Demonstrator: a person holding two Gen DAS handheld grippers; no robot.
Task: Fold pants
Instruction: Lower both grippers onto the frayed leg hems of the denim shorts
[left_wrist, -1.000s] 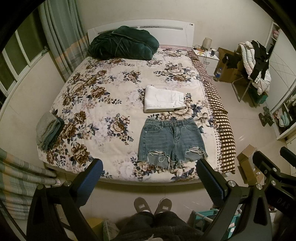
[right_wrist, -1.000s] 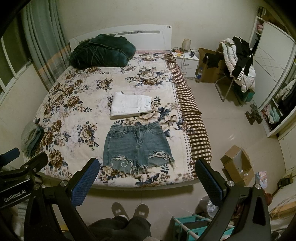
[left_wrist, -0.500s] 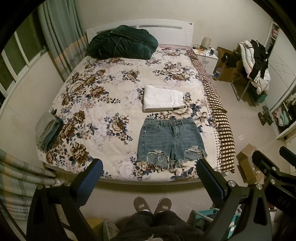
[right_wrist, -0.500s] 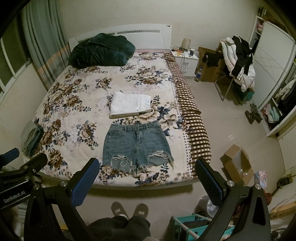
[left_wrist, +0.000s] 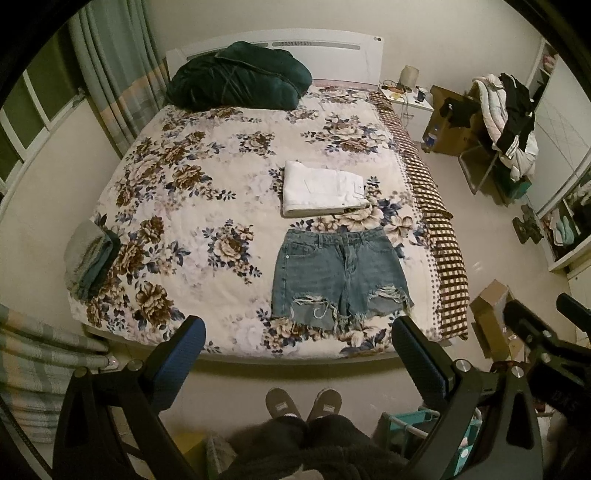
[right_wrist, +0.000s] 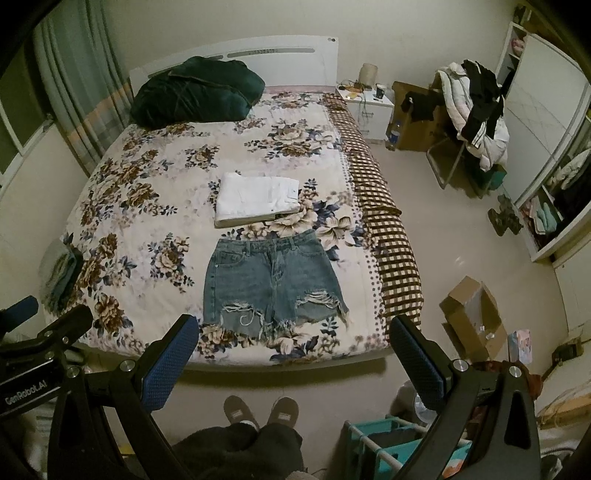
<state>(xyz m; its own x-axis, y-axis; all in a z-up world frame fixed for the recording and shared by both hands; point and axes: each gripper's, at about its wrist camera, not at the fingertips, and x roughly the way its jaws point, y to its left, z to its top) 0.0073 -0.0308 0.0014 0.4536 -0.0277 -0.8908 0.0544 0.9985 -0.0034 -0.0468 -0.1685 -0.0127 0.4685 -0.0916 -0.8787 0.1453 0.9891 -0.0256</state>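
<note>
Blue denim shorts (left_wrist: 340, 275) with frayed hems lie flat and spread out near the foot of the floral bed (left_wrist: 192, 206), waistband toward the headboard. They also show in the right wrist view (right_wrist: 271, 278). A folded white garment (left_wrist: 323, 188) lies just beyond them, and shows in the right wrist view (right_wrist: 256, 199). My left gripper (left_wrist: 297, 354) is open and empty, held above the floor short of the bed's foot edge. My right gripper (right_wrist: 293, 350) is open and empty, at the same distance.
A dark green blanket (left_wrist: 238, 81) is heaped at the headboard. Folded grey-green cloths (left_wrist: 90, 260) sit on the bed's left edge. A checked cover (left_wrist: 443, 240) hangs off the right side. A cardboard box (right_wrist: 471, 317) and a teal rack (right_wrist: 402, 443) stand on the floor at right.
Both grippers have drifted slightly; the view of the bed has shifted a little. The shorts and the white garment have not moved.
</note>
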